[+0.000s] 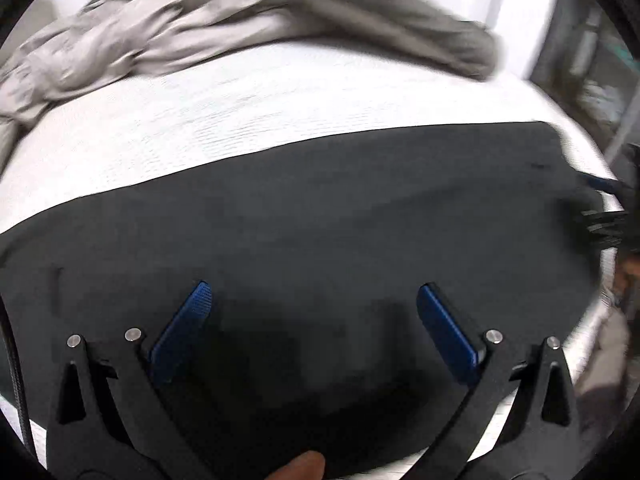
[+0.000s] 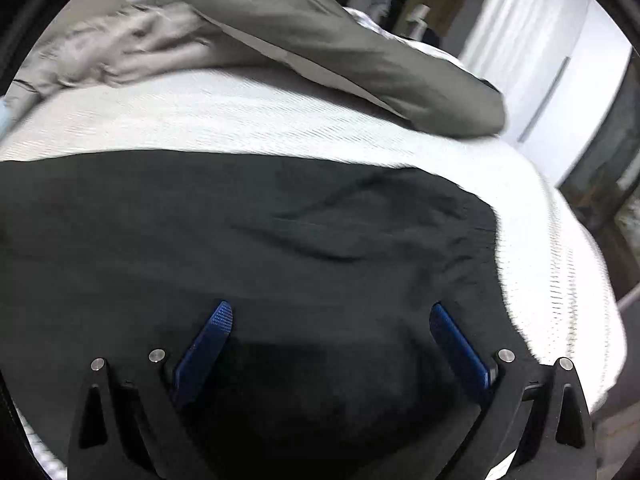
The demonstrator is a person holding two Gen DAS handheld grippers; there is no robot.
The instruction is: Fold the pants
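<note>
Black pants lie flat across a white bed, reaching from left to right. My left gripper is open just above the pants, its blue pads wide apart and holding nothing. In the right wrist view the pants end in a gathered, wrinkled waistband at the right. My right gripper is open over the pants near that end and empty. The right gripper also shows at the far right edge of the left wrist view, by the pants' end.
A rumpled grey duvet and a grey pillow lie at the back of the bed. The bed's right edge drops off to the floor. A white wardrobe stands behind.
</note>
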